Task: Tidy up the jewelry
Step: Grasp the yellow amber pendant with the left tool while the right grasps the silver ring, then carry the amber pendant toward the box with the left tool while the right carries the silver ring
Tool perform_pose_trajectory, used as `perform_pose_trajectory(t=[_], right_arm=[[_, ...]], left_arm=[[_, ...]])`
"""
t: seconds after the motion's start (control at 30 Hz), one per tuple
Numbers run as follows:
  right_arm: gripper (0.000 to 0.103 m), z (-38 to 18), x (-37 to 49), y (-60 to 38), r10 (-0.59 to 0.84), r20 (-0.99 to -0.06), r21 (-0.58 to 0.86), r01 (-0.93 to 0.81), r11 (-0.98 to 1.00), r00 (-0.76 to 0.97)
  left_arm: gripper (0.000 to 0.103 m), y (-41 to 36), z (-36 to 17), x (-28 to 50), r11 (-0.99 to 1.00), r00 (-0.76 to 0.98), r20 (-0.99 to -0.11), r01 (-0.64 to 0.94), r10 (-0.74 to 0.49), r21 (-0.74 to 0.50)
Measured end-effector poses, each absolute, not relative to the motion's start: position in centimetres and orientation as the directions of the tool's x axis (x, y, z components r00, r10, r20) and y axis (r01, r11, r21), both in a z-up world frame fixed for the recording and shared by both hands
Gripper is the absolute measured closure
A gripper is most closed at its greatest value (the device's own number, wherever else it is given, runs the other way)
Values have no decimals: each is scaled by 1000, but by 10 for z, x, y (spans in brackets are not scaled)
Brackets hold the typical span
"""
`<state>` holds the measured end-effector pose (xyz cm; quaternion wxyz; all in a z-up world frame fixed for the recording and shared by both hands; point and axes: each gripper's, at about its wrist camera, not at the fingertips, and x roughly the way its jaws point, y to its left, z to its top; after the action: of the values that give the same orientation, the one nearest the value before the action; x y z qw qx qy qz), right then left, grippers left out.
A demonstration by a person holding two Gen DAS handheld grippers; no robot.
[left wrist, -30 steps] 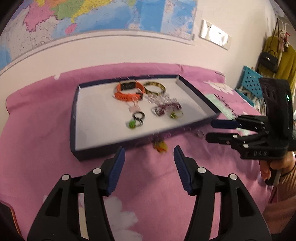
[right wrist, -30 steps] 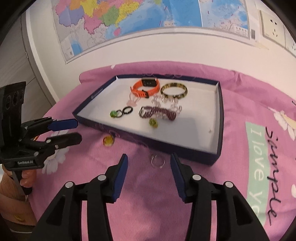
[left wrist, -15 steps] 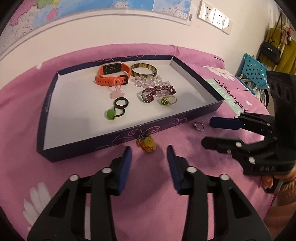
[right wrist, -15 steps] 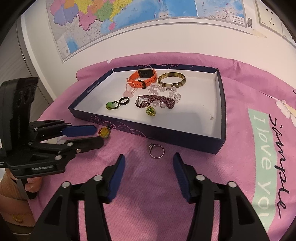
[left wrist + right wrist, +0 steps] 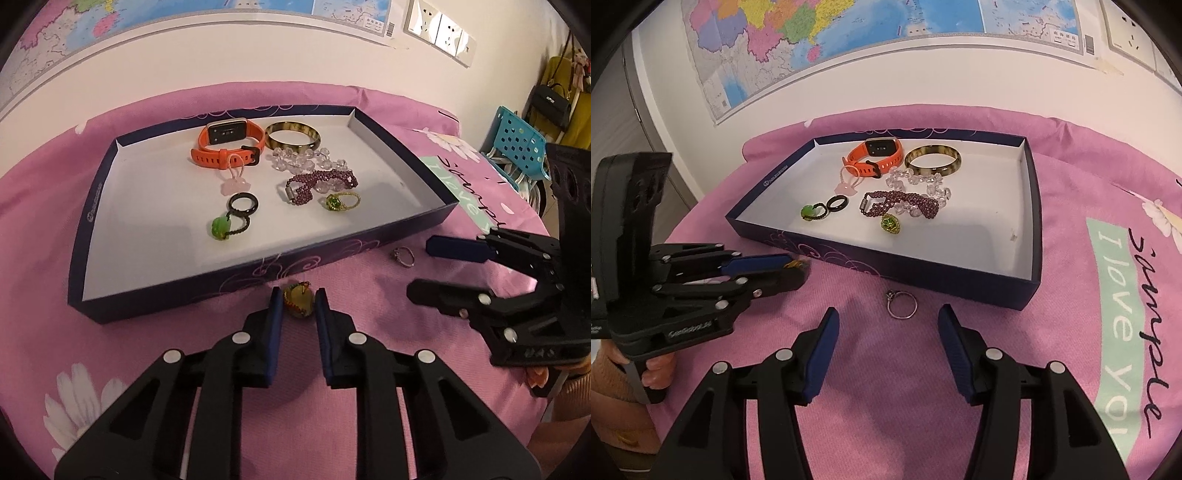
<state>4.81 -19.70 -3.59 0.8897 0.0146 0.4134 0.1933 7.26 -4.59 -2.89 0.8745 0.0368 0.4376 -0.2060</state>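
Observation:
A dark blue tray (image 5: pixel 332 254) (image 5: pixel 1032 221) on the pink cloth holds an orange watch (image 5: pixel 227 142), a brown bangle (image 5: pixel 293 136), clear and purple bead bracelets and several rings. My left gripper (image 5: pixel 298 302) (image 5: pixel 796 267) has closed around a yellow-green ring (image 5: pixel 298 301) lying just in front of the tray; the pads touch or nearly touch it. A silver ring (image 5: pixel 403 255) (image 5: pixel 902 303) lies on the cloth by the tray's front right. My right gripper (image 5: pixel 888 325) (image 5: pixel 421 267) is open just short of the silver ring.
The pink cloth (image 5: pixel 886 406) covers a round table. A wall with a map (image 5: pixel 849 33) and sockets (image 5: pixel 439 31) stands behind the tray. A blue chair (image 5: pixel 517 147) and hanging bags are at the far right in the left wrist view.
My left gripper moved forward and narrowed its jaws around the yellow-green ring. My right gripper came a little closer to the silver ring and stayed open.

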Motion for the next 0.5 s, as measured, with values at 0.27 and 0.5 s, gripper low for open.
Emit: perform_pose_trajectory(t=[0.27,0.5], right_arm=[[72,-39,57,-184,287,-754,96,-333,938,591],[87,-41,54,-178,270,-757,59,-350,935,595]], left_arm=[[85,-31,-28,57,912,533,-775,388,-340,-134],[85,-25,-29,53,916,540,-771,377,-338,-137]])
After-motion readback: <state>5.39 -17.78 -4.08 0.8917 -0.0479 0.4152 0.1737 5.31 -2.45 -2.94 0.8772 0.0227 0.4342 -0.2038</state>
